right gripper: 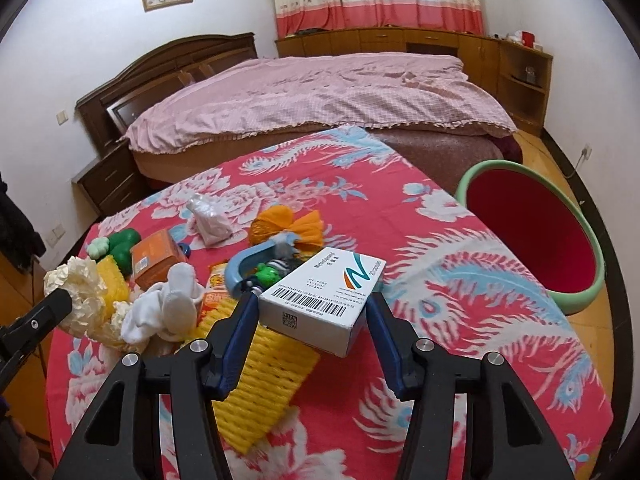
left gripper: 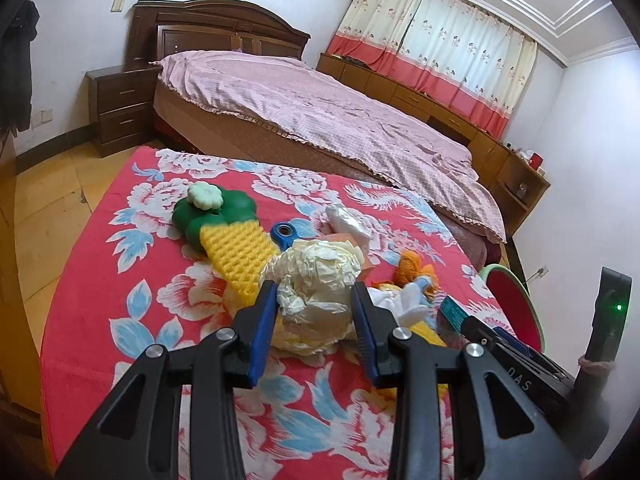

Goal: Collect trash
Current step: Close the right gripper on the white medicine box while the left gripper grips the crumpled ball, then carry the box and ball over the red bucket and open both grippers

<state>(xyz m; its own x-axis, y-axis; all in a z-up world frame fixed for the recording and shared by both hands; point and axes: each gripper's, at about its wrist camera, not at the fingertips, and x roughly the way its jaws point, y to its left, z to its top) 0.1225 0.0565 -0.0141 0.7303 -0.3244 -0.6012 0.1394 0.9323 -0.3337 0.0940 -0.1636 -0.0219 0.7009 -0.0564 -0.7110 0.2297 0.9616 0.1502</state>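
In the left wrist view my left gripper point(left gripper: 314, 286) is shut on a crumpled cream paper wad point(left gripper: 316, 260), both blue pads pressed into its sides just above the red floral cloth point(left gripper: 120, 280). My right gripper point(right gripper: 312, 296) holds a white barcoded carton point(right gripper: 332, 280) between its pads, which touch its two sides; the carton sits tilted over a yellow foam net point(right gripper: 260, 380). The left gripper's finger point(right gripper: 52, 304) and the wad point(right gripper: 80, 284) show at that view's left edge. A red bin with a green rim point(right gripper: 532, 232) stands on the floor to the right of the table.
Scattered on the cloth are a white sock bundle point(right gripper: 168, 304), an orange box point(right gripper: 156, 260), an orange mesh point(right gripper: 288, 224), a clear plastic wad point(right gripper: 208, 220) and a green toy point(left gripper: 212, 212). A pink-covered bed point(right gripper: 320, 92) lies beyond the table, with a nightstand point(left gripper: 120, 108) beside it.
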